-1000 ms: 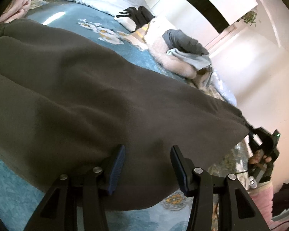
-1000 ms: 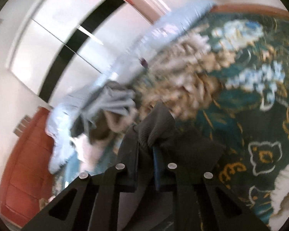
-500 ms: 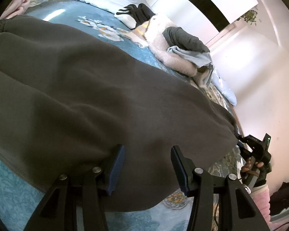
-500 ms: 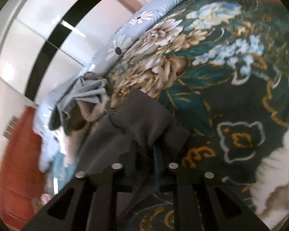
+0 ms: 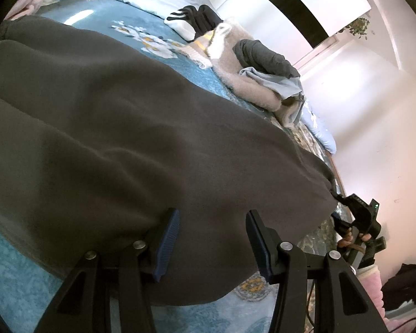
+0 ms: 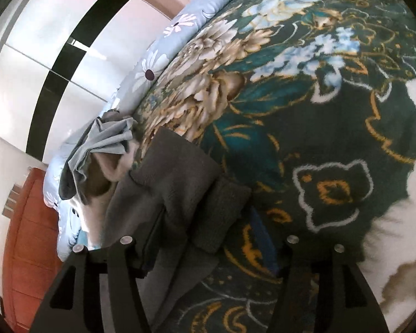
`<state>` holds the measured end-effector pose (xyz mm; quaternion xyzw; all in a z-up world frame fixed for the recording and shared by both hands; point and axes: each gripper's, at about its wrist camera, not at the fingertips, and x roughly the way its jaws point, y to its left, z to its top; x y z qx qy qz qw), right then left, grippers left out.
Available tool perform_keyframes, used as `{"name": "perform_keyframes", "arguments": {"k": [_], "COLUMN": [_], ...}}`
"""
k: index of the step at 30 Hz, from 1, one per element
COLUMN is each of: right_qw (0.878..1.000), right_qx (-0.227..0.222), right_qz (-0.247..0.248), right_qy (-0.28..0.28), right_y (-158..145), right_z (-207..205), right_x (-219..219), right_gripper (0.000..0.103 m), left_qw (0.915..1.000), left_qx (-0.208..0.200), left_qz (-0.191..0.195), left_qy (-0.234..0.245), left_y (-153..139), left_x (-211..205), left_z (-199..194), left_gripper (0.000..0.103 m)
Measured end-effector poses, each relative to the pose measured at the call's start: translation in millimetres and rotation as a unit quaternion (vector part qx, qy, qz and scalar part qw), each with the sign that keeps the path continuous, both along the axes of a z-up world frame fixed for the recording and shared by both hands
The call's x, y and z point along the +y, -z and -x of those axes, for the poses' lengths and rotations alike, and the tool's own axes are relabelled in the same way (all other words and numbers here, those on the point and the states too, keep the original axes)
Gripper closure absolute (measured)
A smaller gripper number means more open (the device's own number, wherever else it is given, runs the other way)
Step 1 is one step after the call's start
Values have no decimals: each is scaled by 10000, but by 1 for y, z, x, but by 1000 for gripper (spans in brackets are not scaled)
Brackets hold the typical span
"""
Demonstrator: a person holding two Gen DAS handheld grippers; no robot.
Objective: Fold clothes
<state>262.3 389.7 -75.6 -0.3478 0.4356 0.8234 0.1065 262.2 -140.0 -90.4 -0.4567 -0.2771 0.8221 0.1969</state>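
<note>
Nearest, the left gripper (image 5: 212, 242) is held half open over the dark grey garment (image 5: 141, 149) spread on the floral bedspread (image 6: 332, 138), nothing gripped; the right gripper (image 6: 205, 238) is opening around its cuff (image 6: 180, 183); farther off, piled clothes (image 5: 263, 77) are seen.

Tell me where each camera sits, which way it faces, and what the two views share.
Left wrist: on the left gripper, facing along the bed across the dark grey garment; the right gripper and fingers holding it show at right.
Right wrist: on the right gripper, jaws opening, garment cuff between them, over the floral blanket.
Shared: garment, clothes pile.
</note>
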Motion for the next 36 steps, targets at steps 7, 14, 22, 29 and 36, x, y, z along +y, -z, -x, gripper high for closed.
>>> {"name": "perform_keyframes", "arguments": {"k": [7,14,22,29,36], "right_qw": [9995,9792,9181,8632,7923], "right_qx": [296,1013,1472,1030,632], "right_qz": [-66,-1535,-2477,-3042,-3745], "right_qy": [41,-861,-2722,-3895,-4774], "right_y": [-25,-114,-144,-86,-42], "right_z": [6,16,32,24,7], "right_x": [-16,-100,-261,-366,-421], "right_gripper": [82,82,82,82,72], "left_qw": [9998,9983,9930,9886,9898], "left_qx": [8,40,176,196,178], "left_qz": [-218,-564,-921,-1101,-1042], "left_qy": [2,-152,-722,-1012,-953], "left_y": [3,4,1,4,6], "left_x": [-6,-20,-61,-81,-78], "left_z": [-3,-7,-28,-35,-31], "left_gripper": [49,49,49,49,47]}}
